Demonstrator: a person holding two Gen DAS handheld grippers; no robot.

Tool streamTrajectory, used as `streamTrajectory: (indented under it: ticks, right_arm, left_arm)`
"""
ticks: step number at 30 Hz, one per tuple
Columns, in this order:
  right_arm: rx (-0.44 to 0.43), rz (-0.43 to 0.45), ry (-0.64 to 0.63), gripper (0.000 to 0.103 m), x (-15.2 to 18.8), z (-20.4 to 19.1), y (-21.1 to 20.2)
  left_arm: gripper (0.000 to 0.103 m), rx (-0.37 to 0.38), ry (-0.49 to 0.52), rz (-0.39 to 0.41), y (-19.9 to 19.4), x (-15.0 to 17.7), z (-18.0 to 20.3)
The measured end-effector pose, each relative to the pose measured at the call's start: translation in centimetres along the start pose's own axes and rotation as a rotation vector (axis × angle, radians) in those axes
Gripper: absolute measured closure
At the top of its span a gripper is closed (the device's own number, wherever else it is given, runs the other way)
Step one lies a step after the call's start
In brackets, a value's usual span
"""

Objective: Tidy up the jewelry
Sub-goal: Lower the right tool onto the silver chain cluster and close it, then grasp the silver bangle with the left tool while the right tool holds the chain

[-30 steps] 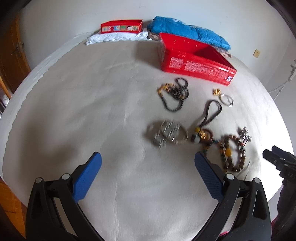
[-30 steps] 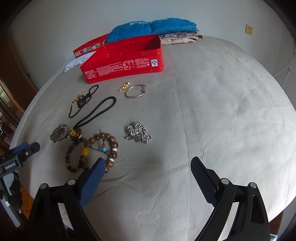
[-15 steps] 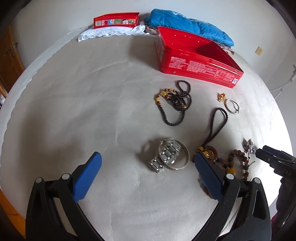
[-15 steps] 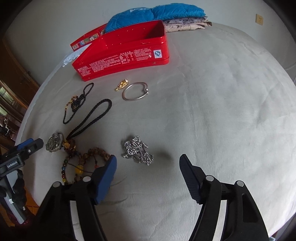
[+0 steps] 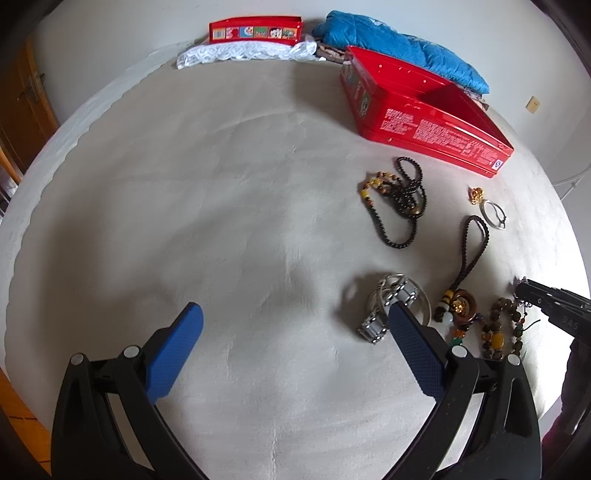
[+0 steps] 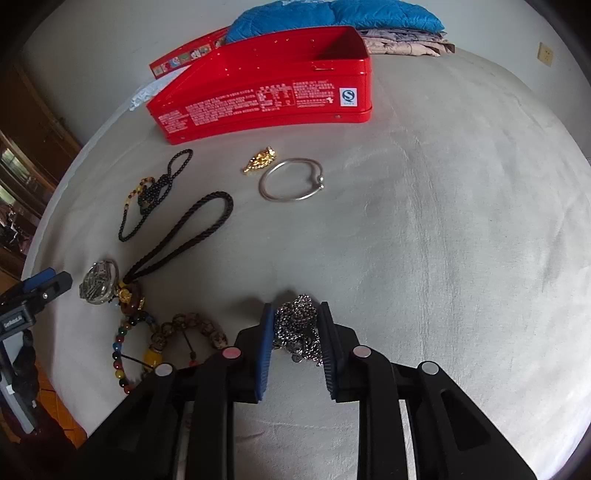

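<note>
While the red tin (image 6: 266, 99) gapes, its floor stays hidden.

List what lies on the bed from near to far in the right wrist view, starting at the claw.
Right claw closed on the silver chain pile → plain silver bangle → small gold charm → open red tin box → folded blue quilt.

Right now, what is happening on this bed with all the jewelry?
A person is sorting jewelry with two handheld grippers. The right gripper has just been closing and its pads now press on a silver chain bunched on the bed cover. The left gripper is open above the cover, near a metal watch, holding nothing. The red tin stands open beyond and looks empty. A bead necklace, silver bangle and gold charm lie loose.
</note>
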State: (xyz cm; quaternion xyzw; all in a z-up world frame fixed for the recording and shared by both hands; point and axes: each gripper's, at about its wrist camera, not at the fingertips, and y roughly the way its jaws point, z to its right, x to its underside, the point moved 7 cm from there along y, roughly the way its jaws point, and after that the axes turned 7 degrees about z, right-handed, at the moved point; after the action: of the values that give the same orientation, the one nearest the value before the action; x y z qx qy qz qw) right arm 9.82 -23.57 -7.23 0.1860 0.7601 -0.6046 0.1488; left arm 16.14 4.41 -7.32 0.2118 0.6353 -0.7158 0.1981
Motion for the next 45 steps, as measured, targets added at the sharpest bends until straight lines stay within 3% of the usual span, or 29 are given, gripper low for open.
streamTrajectory:
  ticks: [6, 12, 17, 29, 34, 38, 45]
  right_arm:
    - [-0.028, 0.005, 0.017, 0.085, -0.3, -0.2, -0.1]
    - [-0.041, 0.000, 0.031, 0.085, -0.4, -0.2, -0.1]
    - [-0.054, -0.001, 0.039, 0.085, -0.3, -0.1, -0.2]
    - [-0.083, -0.009, 0.071, 0.085, -0.3, 0.2, -0.1]
    - [-0.088, -0.010, 0.078, 0.085, -0.3, 0.2, -0.2]
    - [-0.092, -0.013, 0.085, 0.085, -0.3, 0.2, -0.2]
    - [-0.093, -0.012, 0.086, 0.085, -0.4, 0.2, -0.2]
  left_arm:
    - [0.004, 0.036, 0.004, -0.006, 0.3, -0.8, 1.4]
    - [0.004, 0.040, 0.090, -0.028, 1.0, -1.0, 4.7]
    - [0.004, 0.012, 0.122, -0.065, 2.2, -0.6, 4.9]
    - [0.008, 0.046, 0.186, -0.153, 3.4, 0.0, 6.0]
    - [0.027, 0.010, 0.220, -0.159, 4.2, -0.7, 5.9]
    - [0.053, 0.036, 0.224, -0.162, 4.1, -1.2, 5.9]
    - [0.056, 0.089, 0.199, -0.156, 3.4, -1.2, 6.7]
